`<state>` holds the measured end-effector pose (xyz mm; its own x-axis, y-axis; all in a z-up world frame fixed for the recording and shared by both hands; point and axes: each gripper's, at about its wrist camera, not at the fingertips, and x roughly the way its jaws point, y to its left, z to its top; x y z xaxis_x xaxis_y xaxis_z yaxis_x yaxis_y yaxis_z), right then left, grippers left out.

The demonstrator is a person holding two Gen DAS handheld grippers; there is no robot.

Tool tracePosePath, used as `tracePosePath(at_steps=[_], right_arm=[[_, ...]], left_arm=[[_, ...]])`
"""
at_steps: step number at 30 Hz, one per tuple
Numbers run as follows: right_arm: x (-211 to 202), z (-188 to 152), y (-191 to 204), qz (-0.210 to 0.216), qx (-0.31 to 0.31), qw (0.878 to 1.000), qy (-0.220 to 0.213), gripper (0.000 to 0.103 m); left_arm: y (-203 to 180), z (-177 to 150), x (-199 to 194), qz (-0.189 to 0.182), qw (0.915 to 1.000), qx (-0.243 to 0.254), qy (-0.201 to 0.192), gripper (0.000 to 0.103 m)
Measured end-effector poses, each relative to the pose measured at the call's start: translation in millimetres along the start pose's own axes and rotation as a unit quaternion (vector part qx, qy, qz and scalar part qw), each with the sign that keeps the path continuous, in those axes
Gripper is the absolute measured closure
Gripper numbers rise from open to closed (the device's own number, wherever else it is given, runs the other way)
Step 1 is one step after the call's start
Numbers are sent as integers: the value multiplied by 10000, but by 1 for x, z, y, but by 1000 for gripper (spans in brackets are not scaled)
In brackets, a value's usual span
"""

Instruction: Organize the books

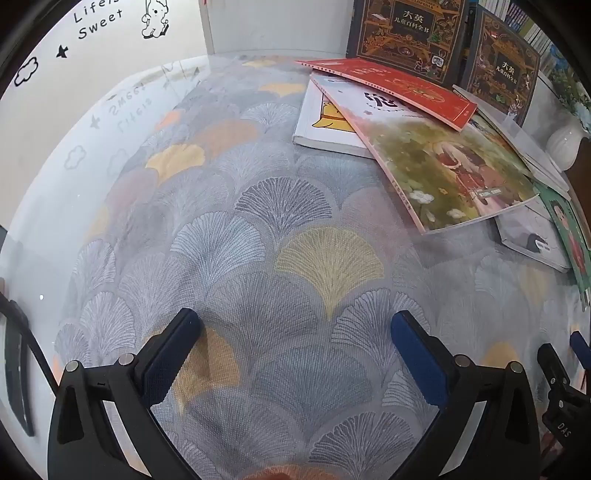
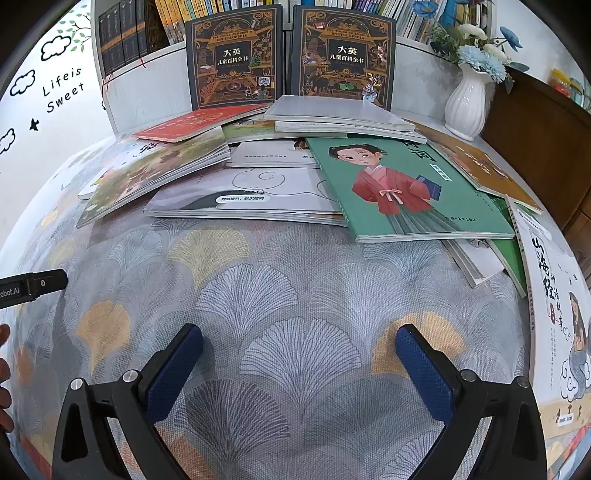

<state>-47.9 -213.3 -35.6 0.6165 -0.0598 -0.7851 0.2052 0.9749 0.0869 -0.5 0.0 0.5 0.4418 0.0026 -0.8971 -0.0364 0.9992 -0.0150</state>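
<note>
Several books lie in a loose, overlapping heap on a table with a fan-pattern cloth (image 2: 295, 288). On top are a green book with a red-robed figure (image 2: 406, 192), a red book (image 2: 195, 123) and a leafy picture book (image 1: 443, 166). A white book with black brush lettering (image 2: 554, 314) lies at the right. Two dark encyclopedia volumes (image 2: 234, 59) stand upright behind the heap. My left gripper (image 1: 295, 350) hangs open over bare cloth, left of the heap. My right gripper (image 2: 299, 362) is open too, in front of the heap, with nothing between its fingers.
A white vase (image 2: 467, 107) with blue flowers stands at the back right beside a brown wooden board (image 2: 535, 147). Behind is a shelf of upright books (image 2: 129, 40). A white wall with black decals (image 1: 99, 26) borders the table on the left.
</note>
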Motion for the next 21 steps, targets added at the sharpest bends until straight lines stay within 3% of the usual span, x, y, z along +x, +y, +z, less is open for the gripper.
tracePosePath(at_steps=[7, 11, 17, 21], right_arm=[[0, 1, 1, -4, -19, 10000, 77, 0], [2, 9, -2, 57, 13, 9972, 744, 0], [10, 15, 0, -5, 6, 9936, 1131, 0], [16, 28, -2, 62, -34, 9876, 1565, 0]], left_arm=[[1, 1, 2, 20, 10000, 22, 78, 0], [0, 1, 4, 30, 9999, 89, 127, 0], [1, 7, 7, -80, 9991, 120, 392, 0], [8, 15, -9, 135, 9997, -31, 211, 0]])
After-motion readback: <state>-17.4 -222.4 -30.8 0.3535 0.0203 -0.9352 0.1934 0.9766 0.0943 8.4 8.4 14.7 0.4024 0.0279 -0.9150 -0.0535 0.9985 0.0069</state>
